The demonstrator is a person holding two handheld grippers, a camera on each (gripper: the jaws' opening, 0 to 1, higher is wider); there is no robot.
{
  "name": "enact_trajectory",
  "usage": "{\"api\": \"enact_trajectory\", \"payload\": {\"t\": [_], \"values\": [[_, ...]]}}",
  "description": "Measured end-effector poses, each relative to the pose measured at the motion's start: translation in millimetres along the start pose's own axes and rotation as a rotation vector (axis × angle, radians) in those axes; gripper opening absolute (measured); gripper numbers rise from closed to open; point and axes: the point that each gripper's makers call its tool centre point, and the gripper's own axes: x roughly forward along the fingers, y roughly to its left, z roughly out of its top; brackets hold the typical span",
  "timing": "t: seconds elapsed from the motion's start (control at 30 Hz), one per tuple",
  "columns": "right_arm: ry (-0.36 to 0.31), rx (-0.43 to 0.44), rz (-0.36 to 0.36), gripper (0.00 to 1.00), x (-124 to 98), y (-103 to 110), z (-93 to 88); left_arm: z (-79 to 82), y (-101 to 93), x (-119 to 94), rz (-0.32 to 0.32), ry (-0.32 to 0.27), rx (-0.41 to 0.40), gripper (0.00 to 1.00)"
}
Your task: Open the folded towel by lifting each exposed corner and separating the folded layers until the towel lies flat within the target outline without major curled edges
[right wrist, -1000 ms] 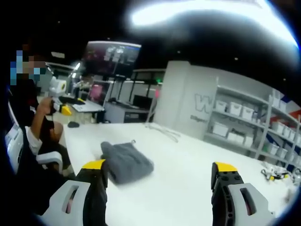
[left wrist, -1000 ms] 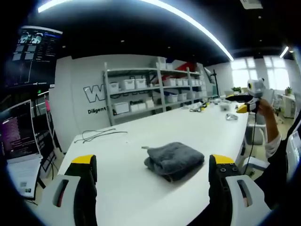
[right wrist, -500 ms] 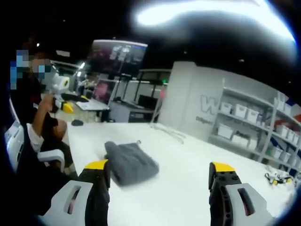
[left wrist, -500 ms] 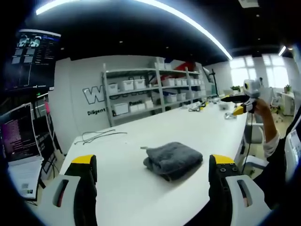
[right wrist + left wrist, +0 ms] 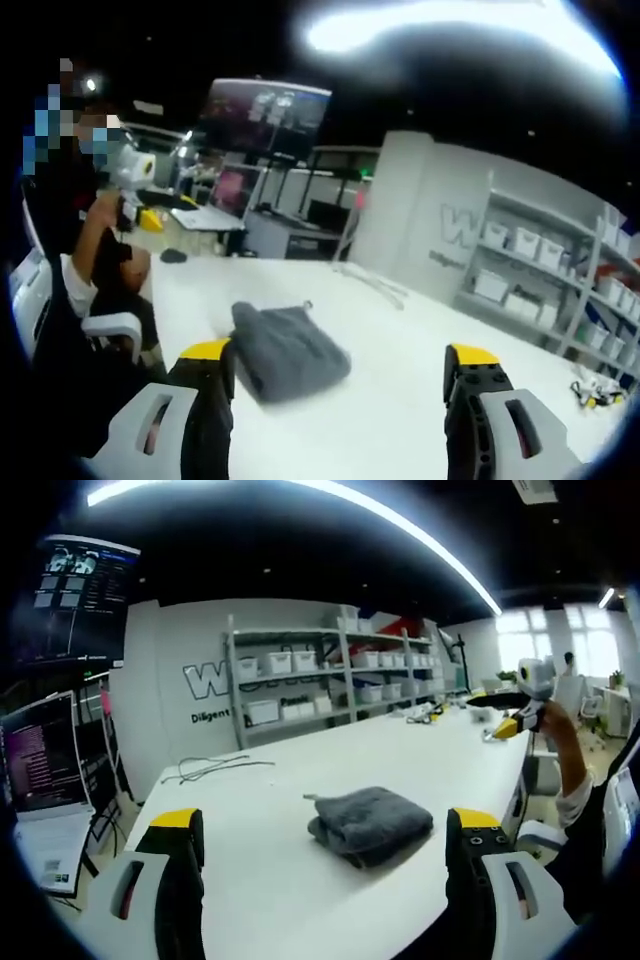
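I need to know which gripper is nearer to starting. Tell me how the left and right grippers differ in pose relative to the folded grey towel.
Left gripper frames the folded grey terry towel between its fingers; right gripper has it beside its left finger. Both are open, above the white table, touching nothing.

On the white back wall [image 5: 160,710] behind the grey metal shelving unit [image 5: 330,675], I can read a large outlined capital "W" [image 5: 203,679]; the shelf upright cuts off the rest of the word. Below it runs a smaller dark line starting "Diligent" [image 5: 211,717], its remainder hidden. In my right gripper view the same "W" [image 5: 459,227] shows on that wall. Text on the dark wall-mounted monitor screen [image 5: 72,600] is too small to read.
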Motion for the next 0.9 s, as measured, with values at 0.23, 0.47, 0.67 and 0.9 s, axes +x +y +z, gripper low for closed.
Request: {"api": "enact_trajectory", "payload": {"t": [0.23, 0.47, 0.67, 0.9], "values": [[-0.001, -0.008, 0.007, 0.87, 0.2, 1.9, 0.1, 2.5, -4.1, -2.1, -0.001, -0.002, 0.013, 0.99], [0.006, -0.009, -0.001, 0.87, 1.5, -1.7, -1.8, 7.3, -7.4, -6.1, -0.007, -0.011, 0.028, 0.99], [0.004, -0.02, 0.015, 0.87, 4.9, 2.3, -0.2, 9.0, -6.1, -8.6, -0.001, -0.016, 0.027, 0.99], [0.01, -0.028, 0.032, 0.86, 12.0, 5.2, -0.8, 9.0, -9.8, -7.2, -0.012, -0.019, 0.03, 0.99]]}}
